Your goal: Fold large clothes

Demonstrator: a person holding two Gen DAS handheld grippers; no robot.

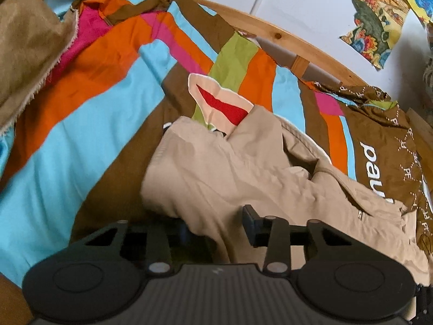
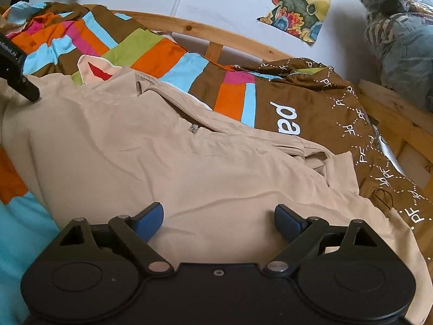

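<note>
A beige jacket (image 1: 224, 168) with a zip pocket lies on a striped bedspread; it fills the middle of the right wrist view (image 2: 167, 151). A pale lining flap with a red patch (image 1: 222, 105) sticks out at its far edge. My left gripper (image 1: 216, 230) has its jaws apart with a fold of the beige cloth draped between them; the left finger is hidden under the cloth. My right gripper (image 2: 219, 222) is open, its blue pads (image 2: 150, 218) just above the jacket's near part. The left gripper's tip shows in the right wrist view (image 2: 27, 89), at the jacket's left edge.
The bedspread (image 1: 81, 135) has blue, orange, pink, green and brown stripes. A tan cloth (image 1: 27, 54) lies at far left. A wooden bed frame (image 2: 243, 43) runs along the white wall with pictures (image 2: 300, 5). A bundle of bags (image 2: 400, 32) sits at far right.
</note>
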